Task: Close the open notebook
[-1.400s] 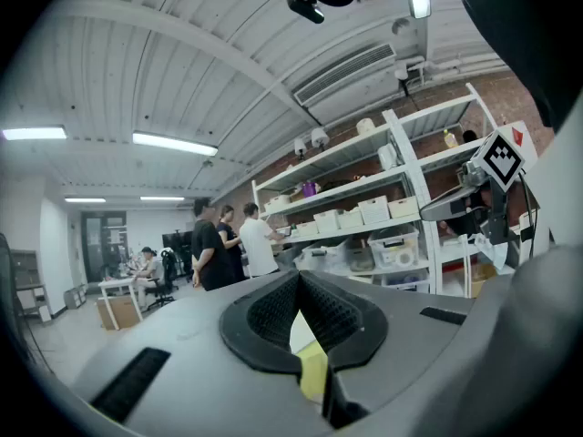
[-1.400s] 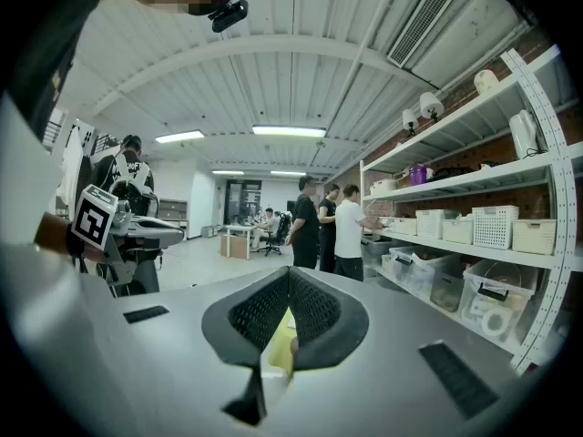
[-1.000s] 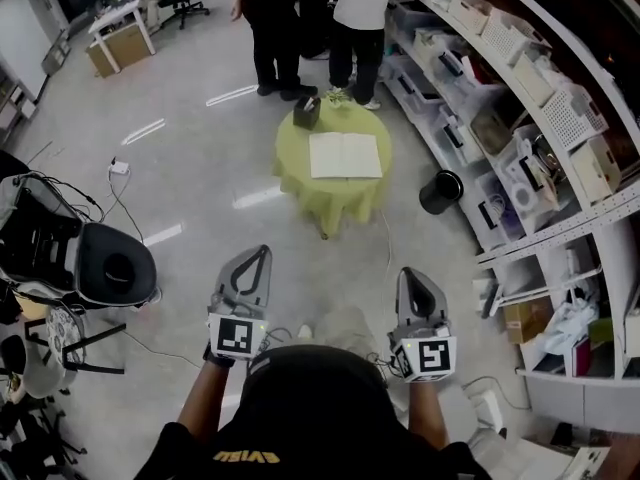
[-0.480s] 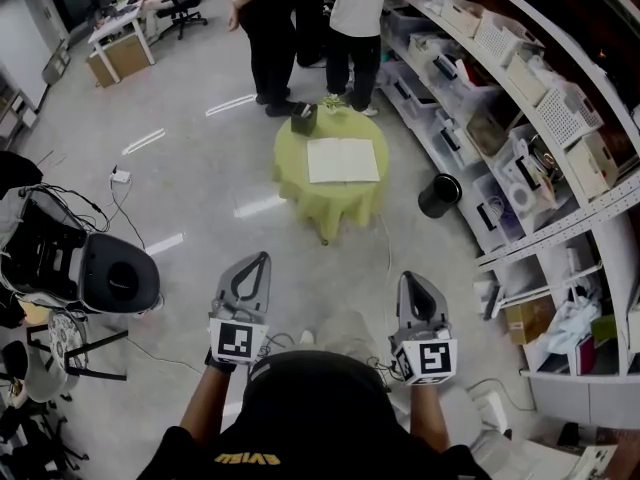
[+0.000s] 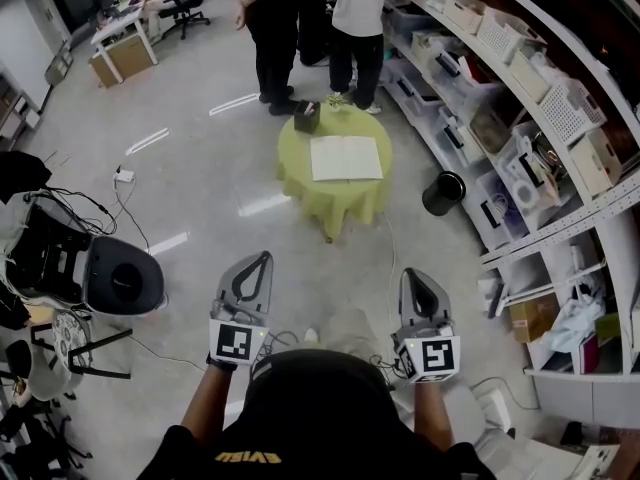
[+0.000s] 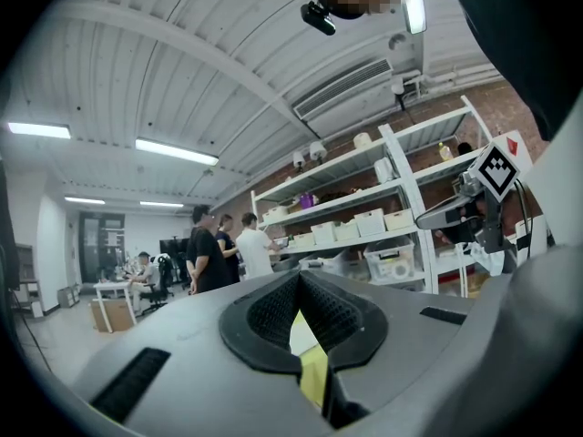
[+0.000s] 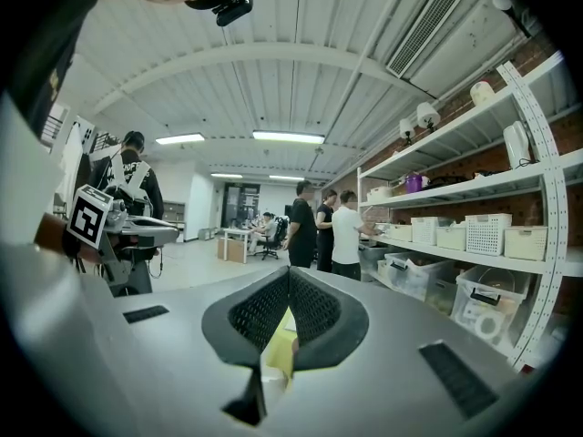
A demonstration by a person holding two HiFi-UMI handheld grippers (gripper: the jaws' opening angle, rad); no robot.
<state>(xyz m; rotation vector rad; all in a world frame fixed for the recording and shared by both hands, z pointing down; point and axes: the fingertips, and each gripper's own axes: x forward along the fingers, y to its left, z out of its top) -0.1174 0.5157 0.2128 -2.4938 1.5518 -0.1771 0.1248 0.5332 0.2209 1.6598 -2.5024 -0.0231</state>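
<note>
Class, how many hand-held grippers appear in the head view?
2: the left gripper at lower left, the right gripper at lower right, both shut, short of the yellow table. None seems hidden.

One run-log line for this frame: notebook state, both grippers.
phase: pre-contact | notebook: open, flat on yellow-green table | left gripper: shut, empty | right gripper: shut, empty | both far short of table

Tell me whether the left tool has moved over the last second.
No. In the head view the left tool stays just as far short of the yellow table as before, with its jaws shut.
</note>
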